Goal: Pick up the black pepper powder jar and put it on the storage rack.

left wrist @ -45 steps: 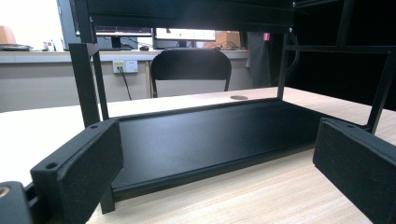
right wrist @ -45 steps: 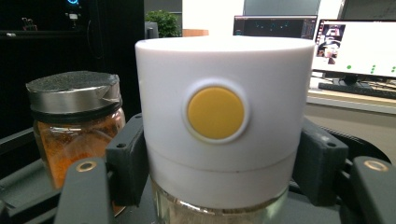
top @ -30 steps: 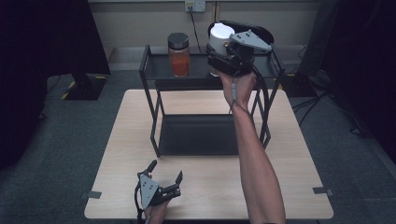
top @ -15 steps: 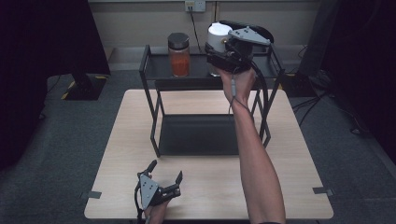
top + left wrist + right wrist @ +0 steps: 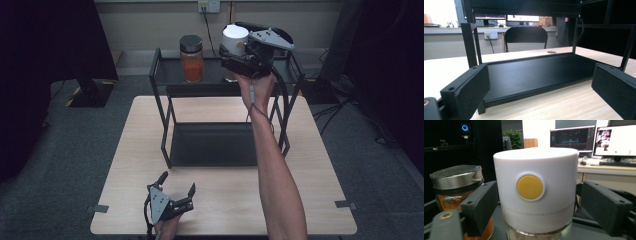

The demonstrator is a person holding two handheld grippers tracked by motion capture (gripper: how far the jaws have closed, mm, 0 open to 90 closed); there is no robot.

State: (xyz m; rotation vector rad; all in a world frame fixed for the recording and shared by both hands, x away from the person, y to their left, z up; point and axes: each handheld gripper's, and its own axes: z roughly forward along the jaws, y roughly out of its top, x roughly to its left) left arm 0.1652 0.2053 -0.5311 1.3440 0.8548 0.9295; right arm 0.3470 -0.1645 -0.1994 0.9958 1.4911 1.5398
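the white-lidded jar [image 5: 535, 195] stands on the rack's top shelf [image 5: 210, 86] beside the orange jar [image 5: 192, 59]. right tool [image 5: 536, 206] has just been opening, jaws off it: release step. next, back away. left tool [image 5: 176, 184] rests wide on the table [image 5: 310, 150].

- The high view looks forward and down over the table [image 5: 225, 210] from the person's side.
- The left gripper view sits low at table level, facing the black rack [image 5: 534, 72].
- The right gripper view faces the white-lidded jar [image 5: 536, 192] very near, on the rack's top shelf.
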